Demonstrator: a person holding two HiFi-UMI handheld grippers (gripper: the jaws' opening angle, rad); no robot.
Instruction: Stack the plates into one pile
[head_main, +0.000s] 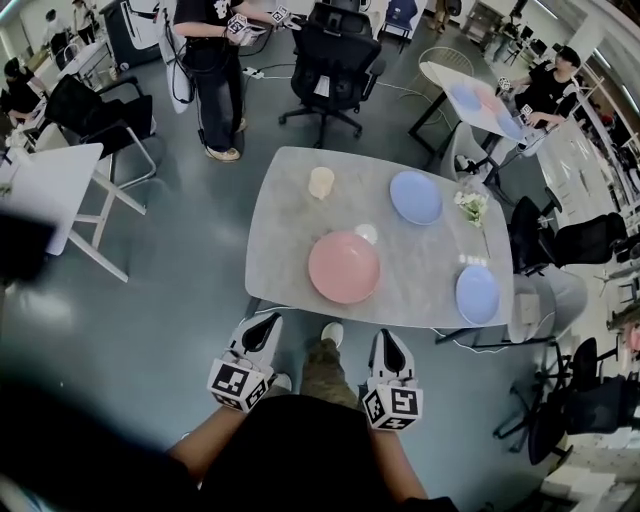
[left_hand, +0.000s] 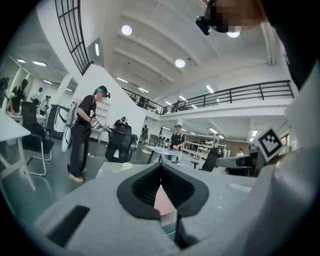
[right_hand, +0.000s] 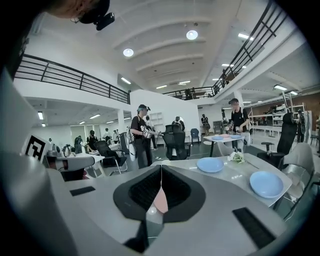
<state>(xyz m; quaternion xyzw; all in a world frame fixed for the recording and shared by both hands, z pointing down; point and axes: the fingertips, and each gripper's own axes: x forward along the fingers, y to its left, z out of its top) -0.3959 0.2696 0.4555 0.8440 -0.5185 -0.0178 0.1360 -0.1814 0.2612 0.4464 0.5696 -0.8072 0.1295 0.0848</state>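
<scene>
In the head view, three plates are lying apart on the surface (head_main: 280, 215): one pink plate (head_main: 344, 267) centre-near, a far blue plate (head_main: 415, 197) and a near blue plate (head_main: 477, 293) to the right. Off its near edge, the left hand-held gripper (head_main: 265, 325) and the right hand-held gripper (head_main: 388, 340) are hovering. In the left gripper view, its jaws are sitting fully together, gripping nothing. In the right gripper view, its jaws are doing likewise.

Bright ceiling lights (right_hand: 191, 34), strong fisheye warp, dark vignetted corners
</scene>
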